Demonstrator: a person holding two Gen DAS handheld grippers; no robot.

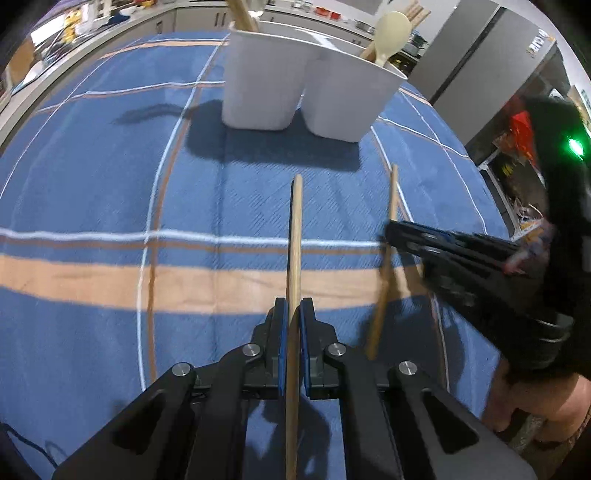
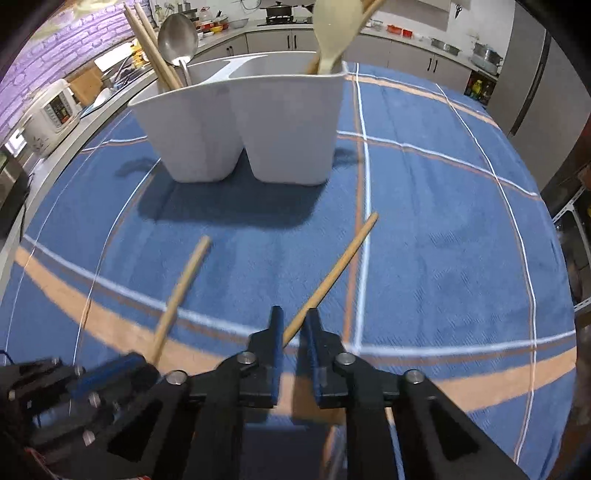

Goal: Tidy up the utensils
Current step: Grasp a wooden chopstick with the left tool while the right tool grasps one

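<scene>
In the left wrist view my left gripper (image 1: 293,314) is shut on a wooden chopstick (image 1: 296,229), which sticks straight out ahead between the blue pads. To its right, my right gripper (image 1: 389,236) clasps a second chopstick (image 1: 393,195) just above the cloth. The right wrist view shows that right gripper (image 2: 294,325) with its chopstick (image 2: 332,271) slanting up-right between the fingers. The left gripper (image 2: 140,363) sits at lower left with its chopstick (image 2: 181,291). Beyond both stands a white two-compartment holder (image 2: 288,122) (image 1: 258,85) with a cream spoon (image 2: 334,33), a metal ladle (image 2: 177,37) and wooden sticks (image 2: 155,55) in it.
A blue plaid tablecloth (image 2: 443,229) covers the table. Kitchen counters run behind it, with a rice cooker (image 2: 51,114) at the left and a grey fridge (image 2: 528,74) at the right. A person's hand (image 1: 535,406) holds the right gripper.
</scene>
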